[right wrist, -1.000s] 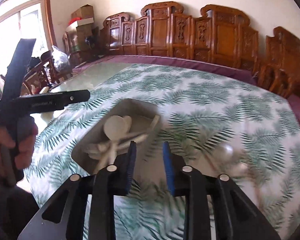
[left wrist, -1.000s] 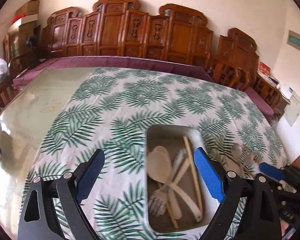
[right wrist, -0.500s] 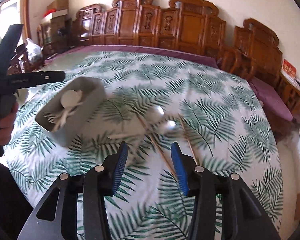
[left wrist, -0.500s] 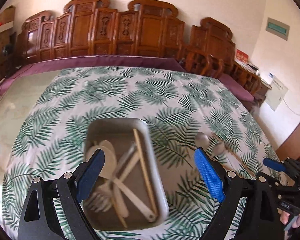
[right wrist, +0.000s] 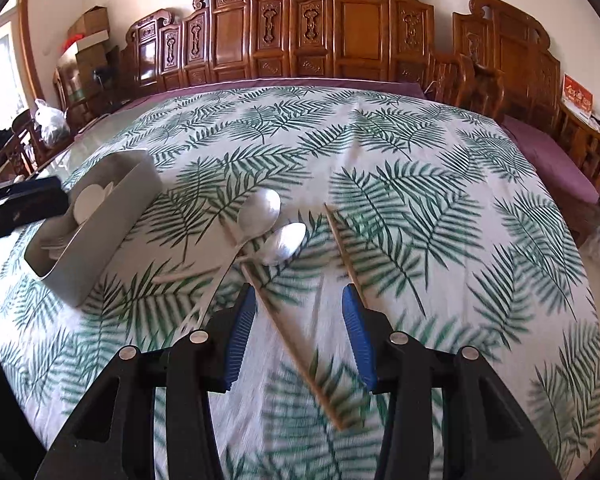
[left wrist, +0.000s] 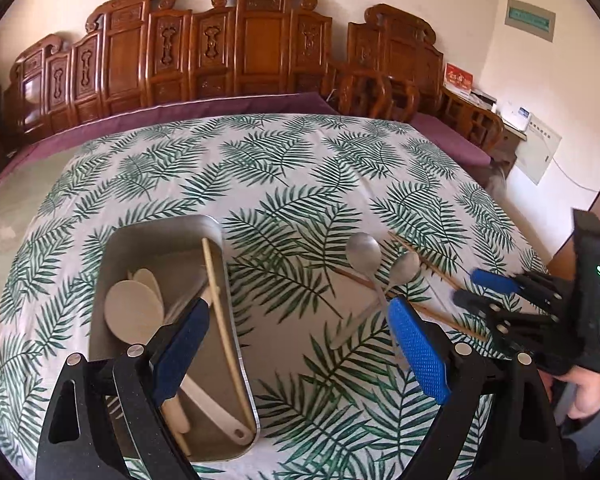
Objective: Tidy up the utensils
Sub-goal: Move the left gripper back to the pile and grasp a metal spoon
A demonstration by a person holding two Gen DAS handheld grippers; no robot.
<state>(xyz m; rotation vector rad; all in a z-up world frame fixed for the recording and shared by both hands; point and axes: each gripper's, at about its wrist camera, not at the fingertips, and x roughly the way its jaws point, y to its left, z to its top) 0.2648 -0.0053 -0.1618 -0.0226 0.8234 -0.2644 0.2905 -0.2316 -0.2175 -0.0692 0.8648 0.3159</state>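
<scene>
A metal tray (left wrist: 116, 248) (right wrist: 112, 216) on the leaf-print cloth holds white spoons, a fork and a chopstick (left wrist: 224, 320). Two metal spoons (left wrist: 364, 256) (right wrist: 260, 208) and two wooden chopsticks (right wrist: 292, 332) (left wrist: 424, 260) lie loose on the cloth right of the tray. My left gripper (left wrist: 296, 344) is open and empty above the tray's right rim. My right gripper (right wrist: 298, 336) is open and empty, low over the chopsticks, one of which runs between its fingers (right wrist: 240, 332). It also shows in the left wrist view (left wrist: 484, 288).
The table (right wrist: 420, 160) is covered by the cloth, with bare glass at its left side (left wrist: 16, 208). Carved wooden chairs (right wrist: 340, 32) line the far edge and right side. Boxes and a bag (right wrist: 52, 124) sit at far left.
Both views swung from the tray toward the loose utensils at its right. My right gripper opened wider and dropped toward the chopsticks. My left gripper stayed open.
</scene>
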